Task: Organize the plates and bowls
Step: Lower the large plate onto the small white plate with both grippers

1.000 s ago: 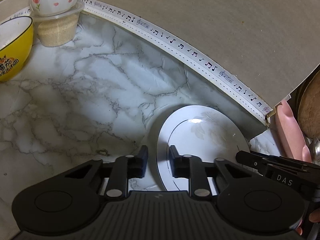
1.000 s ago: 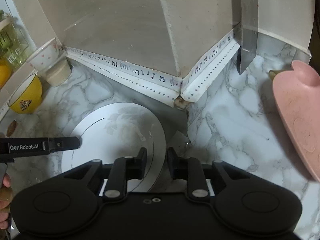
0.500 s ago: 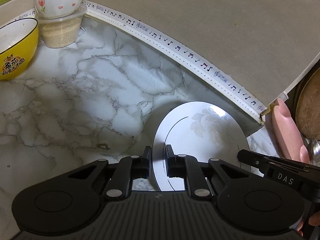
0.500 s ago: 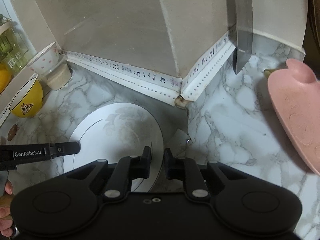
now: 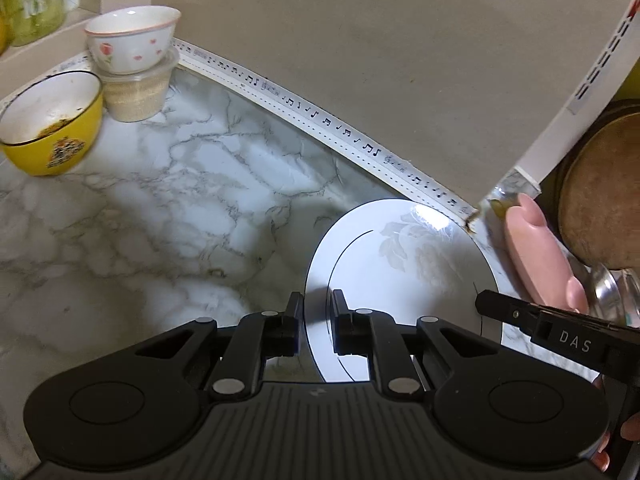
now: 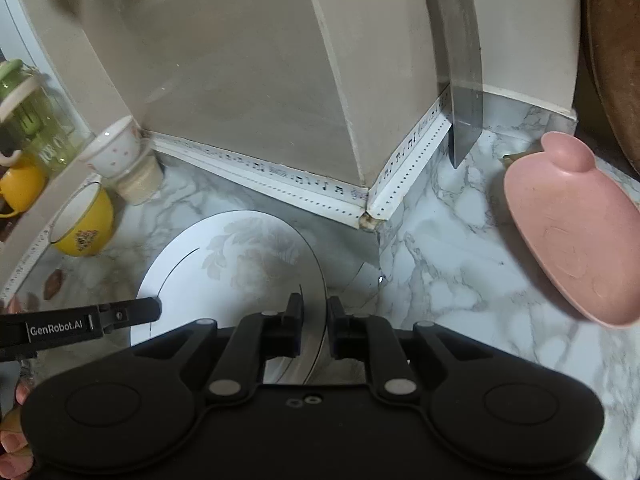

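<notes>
Open counter [image 5: 168, 216] left; 2 bowls [image 5: 48, 124] crowd the corner

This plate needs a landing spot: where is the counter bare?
Bare marble lies between the yellow bowl and the white plate, and between the plate and the pink dish. The back-left corner, with its stacked bowl, is crowded.

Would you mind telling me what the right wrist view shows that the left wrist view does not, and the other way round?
Only the right wrist view shows the cleaver hanging on the wall and a green jar on the ledge. Only the left wrist view shows a metal spoon beside the pink dish. Both show the white plate, gripped at opposite rims by the left gripper and right gripper, plus the yellow bowl and the flowered bowl.
</notes>
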`<action>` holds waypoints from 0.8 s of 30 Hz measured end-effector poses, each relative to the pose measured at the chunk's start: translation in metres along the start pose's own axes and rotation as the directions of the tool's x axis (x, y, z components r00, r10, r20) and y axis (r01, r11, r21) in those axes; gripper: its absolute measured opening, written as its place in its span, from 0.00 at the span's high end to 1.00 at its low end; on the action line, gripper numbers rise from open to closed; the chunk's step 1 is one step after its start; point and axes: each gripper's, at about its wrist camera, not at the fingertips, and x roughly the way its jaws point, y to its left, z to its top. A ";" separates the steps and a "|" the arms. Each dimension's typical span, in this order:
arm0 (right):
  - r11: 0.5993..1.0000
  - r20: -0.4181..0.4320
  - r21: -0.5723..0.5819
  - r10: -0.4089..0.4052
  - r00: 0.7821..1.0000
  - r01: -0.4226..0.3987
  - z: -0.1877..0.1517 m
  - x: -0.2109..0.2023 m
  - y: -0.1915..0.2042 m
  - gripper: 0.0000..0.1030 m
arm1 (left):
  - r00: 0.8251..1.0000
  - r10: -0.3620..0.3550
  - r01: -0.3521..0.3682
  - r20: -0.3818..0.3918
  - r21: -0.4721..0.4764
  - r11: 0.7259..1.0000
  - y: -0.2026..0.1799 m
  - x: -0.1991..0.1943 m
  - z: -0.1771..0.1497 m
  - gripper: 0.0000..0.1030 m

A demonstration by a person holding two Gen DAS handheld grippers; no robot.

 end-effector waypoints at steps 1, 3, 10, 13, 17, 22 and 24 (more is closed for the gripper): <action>1.000 0.000 0.003 0.005 1.000 -0.005 -0.003 -0.006 0.002 0.87 | 1.000 0.002 -0.002 0.001 0.001 1.000 0.000 -0.006 -0.004 0.88; 1.000 -0.006 0.004 0.014 1.000 -0.014 -0.010 -0.016 0.005 0.87 | 1.000 0.006 -0.006 0.003 0.005 1.000 0.002 -0.018 -0.011 0.88; 0.999 -0.047 -0.004 0.047 0.998 -0.047 -0.046 -0.039 0.017 0.87 | 0.999 0.025 -0.025 -0.029 0.004 1.000 0.012 -0.045 -0.047 0.88; 0.998 -0.059 -0.007 0.058 0.997 -0.058 -0.061 -0.045 0.022 0.87 | 0.999 0.034 -0.034 -0.039 0.002 0.999 0.016 -0.054 -0.062 0.88; 0.997 -0.092 -0.009 0.071 0.993 -0.072 -0.079 -0.048 0.025 0.88 | 0.997 0.045 -0.046 -0.066 -0.004 0.999 0.025 -0.057 -0.079 0.88; 0.997 -0.134 -0.013 0.070 0.989 -0.072 -0.098 -0.043 0.028 0.87 | 0.995 0.049 -0.050 -0.084 -0.010 0.999 0.034 -0.055 -0.096 0.88; 0.997 -0.144 -0.010 0.073 0.987 -0.075 -0.102 -0.042 0.029 0.88 | 0.994 0.043 -0.045 -0.098 -0.015 0.999 0.038 -0.053 -0.102 0.88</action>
